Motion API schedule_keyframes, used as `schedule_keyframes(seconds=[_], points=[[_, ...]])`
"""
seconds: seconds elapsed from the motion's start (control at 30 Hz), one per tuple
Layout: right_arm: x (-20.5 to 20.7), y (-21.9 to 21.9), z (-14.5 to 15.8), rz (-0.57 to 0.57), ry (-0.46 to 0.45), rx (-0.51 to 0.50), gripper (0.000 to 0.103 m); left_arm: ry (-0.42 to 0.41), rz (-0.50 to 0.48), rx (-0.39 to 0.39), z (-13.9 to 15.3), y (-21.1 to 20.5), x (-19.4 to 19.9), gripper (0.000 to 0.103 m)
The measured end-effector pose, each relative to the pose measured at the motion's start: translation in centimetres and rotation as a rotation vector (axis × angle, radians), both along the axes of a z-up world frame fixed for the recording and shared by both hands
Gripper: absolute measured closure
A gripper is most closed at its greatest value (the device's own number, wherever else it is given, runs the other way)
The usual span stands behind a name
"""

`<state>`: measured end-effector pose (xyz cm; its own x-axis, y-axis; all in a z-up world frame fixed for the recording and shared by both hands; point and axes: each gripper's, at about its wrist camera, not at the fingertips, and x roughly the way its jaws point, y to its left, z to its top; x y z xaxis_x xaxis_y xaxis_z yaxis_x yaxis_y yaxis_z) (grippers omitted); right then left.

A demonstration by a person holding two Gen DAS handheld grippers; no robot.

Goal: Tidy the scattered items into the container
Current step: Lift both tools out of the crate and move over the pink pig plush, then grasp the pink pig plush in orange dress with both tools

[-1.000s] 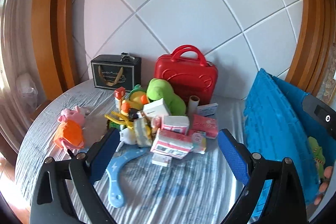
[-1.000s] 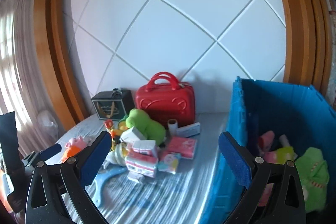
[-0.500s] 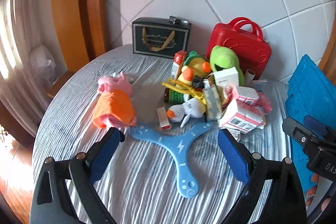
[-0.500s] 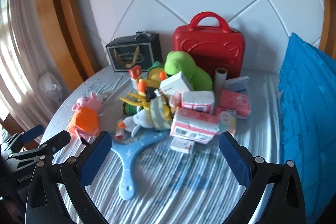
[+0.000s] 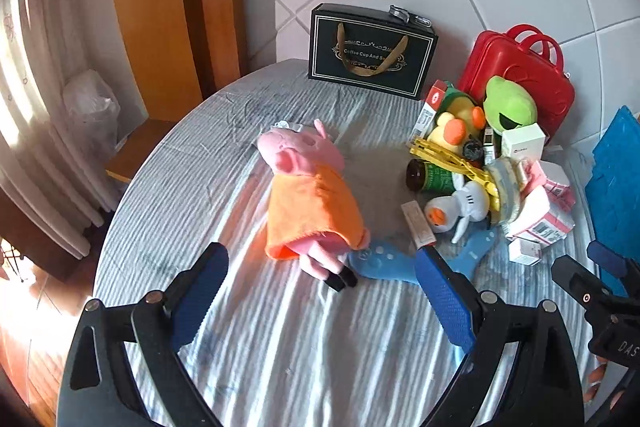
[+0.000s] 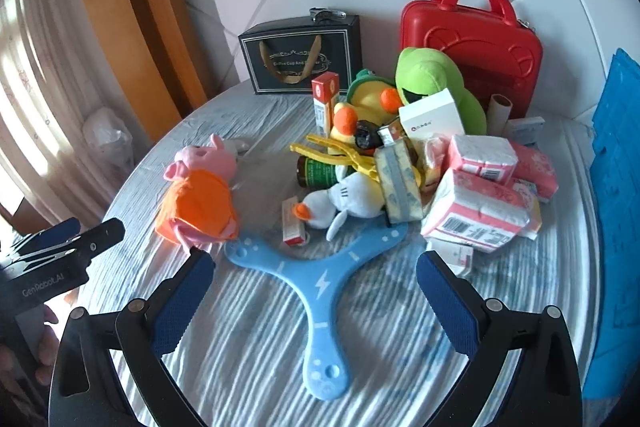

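Now closing in with both pairs of fingers spread wide and holding nothing, scattered items lying on the worktop [image 5: 280, 359].

Left gripper [image 5: 320, 291] lined up on the pig plush [image 5: 310, 203], whose feet lie against the blue boomerang [image 6: 320, 291]; could drag that flat toy along or pinch only loose orange fabric. Right gripper [image 6: 316, 291] straddling the boomerang; thin and flat on ribbed cloth, likely to slip from the fingers. Heaped pile [image 6: 400, 163] behind, easily toppled by a nudge. Blue container [image 6: 618, 187] cut off at the right edge, interior unseen. Small boxes half buried, labels unreadable.
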<state>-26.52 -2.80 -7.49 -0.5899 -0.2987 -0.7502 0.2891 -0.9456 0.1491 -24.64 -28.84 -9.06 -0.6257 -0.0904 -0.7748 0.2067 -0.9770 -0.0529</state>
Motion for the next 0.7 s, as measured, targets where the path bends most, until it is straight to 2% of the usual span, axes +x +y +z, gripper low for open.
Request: schedule_keyframes(seconds=[0.1, 0.17, 0.27, 0.33, 0.43, 0.57, 0.7], points=[[-0.8, -4.3, -2.0, -0.066, -0.026, 0.006, 0.000, -0.017, -0.109, -0.002, -1.7, -4.3, -2.3, 0.008], [-0.9, -6.9, -3.1, -0.122, -0.039, 0.001, 0.000, -0.037, -0.178, -0.039, -3.0, -7.0, -3.7, 0.008], [-1.0, -11.6, -5.8, -0.173, -0.116, -0.020, 0.000, -0.093, -0.255, -0.071, -5.4, -10.5, -5.9, 0.008], [-1.1, -14.2, -7.4, -0.206, -0.157, 0.007, 0.000, -0.123, -0.293, -0.085, -6.8, -12.1, -7.2, 0.008], [-1.5, -17.6, -9.7, -0.220, -0.212, -0.001, 0.000, -0.165, -0.351, -0.098, -9.1, -13.5, -8.9, 0.008], [-2.7, -21.3, -12.8, -0.211, -0.267, 0.053, 0.000, -0.231, -0.404, -0.112, -12.3, -13.6, -10.9, 0.008], [-5.0, -21.2, -14.7, -0.275, -0.262, 0.193, 0.000, -0.255, -0.463, -0.091, -13.8, -12.3, -12.0, 0.008]])
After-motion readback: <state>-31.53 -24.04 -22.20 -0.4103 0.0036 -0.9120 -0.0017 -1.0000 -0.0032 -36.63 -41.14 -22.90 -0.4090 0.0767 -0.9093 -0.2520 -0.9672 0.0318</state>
